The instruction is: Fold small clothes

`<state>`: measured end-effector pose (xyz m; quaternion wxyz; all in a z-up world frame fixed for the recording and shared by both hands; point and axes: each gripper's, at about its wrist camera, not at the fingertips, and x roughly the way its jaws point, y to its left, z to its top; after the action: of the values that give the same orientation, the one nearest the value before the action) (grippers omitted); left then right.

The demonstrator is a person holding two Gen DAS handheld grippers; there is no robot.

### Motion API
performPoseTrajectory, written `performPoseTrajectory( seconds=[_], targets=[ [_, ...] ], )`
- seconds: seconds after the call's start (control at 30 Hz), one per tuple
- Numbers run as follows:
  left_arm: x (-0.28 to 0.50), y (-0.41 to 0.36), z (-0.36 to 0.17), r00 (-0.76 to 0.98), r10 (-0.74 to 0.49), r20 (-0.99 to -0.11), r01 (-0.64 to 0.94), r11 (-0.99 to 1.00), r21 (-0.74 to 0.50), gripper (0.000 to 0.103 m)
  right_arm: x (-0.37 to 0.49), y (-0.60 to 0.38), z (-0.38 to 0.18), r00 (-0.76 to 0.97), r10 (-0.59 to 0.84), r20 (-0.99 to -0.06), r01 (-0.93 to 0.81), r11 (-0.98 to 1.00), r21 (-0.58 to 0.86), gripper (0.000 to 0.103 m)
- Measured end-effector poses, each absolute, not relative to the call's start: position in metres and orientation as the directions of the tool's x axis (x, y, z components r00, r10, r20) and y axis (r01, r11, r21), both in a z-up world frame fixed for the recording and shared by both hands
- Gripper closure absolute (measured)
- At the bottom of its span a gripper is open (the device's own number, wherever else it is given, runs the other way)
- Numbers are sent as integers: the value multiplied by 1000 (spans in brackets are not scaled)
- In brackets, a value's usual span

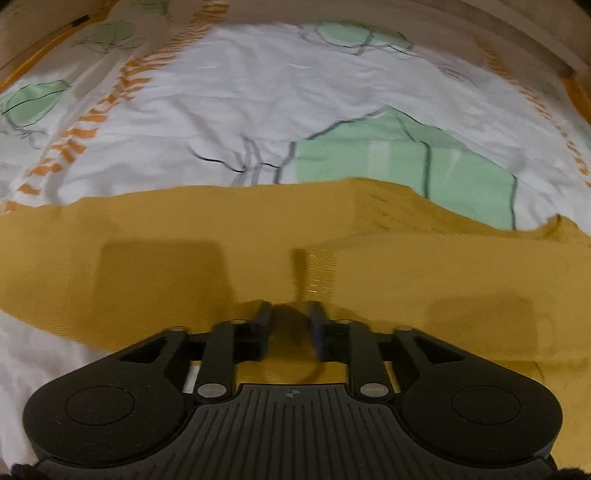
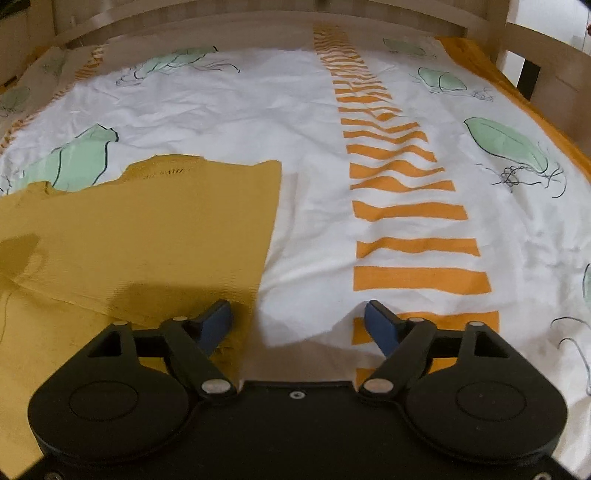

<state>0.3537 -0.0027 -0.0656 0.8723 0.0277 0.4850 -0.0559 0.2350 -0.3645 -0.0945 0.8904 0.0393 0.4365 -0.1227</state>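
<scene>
A mustard-yellow garment (image 1: 221,258) lies spread on a white bed sheet (image 1: 258,103). In the left wrist view my left gripper (image 1: 289,314) hovers low over the garment with its jaws a narrow gap apart and nothing between them. In the right wrist view the garment (image 2: 140,229) fills the lower left, its right edge running down to my right gripper (image 2: 297,317). That gripper is wide open; its left finger (image 2: 216,321) sits on the garment's edge and the right one over bare sheet.
The sheet has green leaf prints (image 1: 406,166) and a band of orange stripes (image 2: 402,206). A pale wooden bed frame (image 2: 258,14) runs along the far side and the right side (image 2: 535,55).
</scene>
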Motion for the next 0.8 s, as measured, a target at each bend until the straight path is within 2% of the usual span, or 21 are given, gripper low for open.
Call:
performPoseTrajectory(
  seconds=[0.2, 0.43, 0.6, 0.73, 0.8],
  targets=[
    [355, 35, -64, 505, -246, -827, 78, 968, -240, 74, 230, -361, -79, 634, -179, -752, 253, 967, -17, 21],
    [351, 72, -49, 572, -201, -796, 12, 971, -237, 73, 226, -349, -60, 736, -93, -670, 201, 976, 84, 16],
    [359, 75, -51, 576, -332, -746, 42, 924, -379, 72, 228, -327, -59, 756, -45, -653, 134, 987, 88, 16],
    [365, 52, -62, 511, -484, -710, 116, 858, -501, 69, 229, -313, -59, 752, -27, -659, 87, 995, 58, 16],
    [369, 43, -68, 486, -500, -716, 122, 851, -511, 67, 227, -309, -58, 753, -28, -657, 71, 997, 38, 16]
  ],
)
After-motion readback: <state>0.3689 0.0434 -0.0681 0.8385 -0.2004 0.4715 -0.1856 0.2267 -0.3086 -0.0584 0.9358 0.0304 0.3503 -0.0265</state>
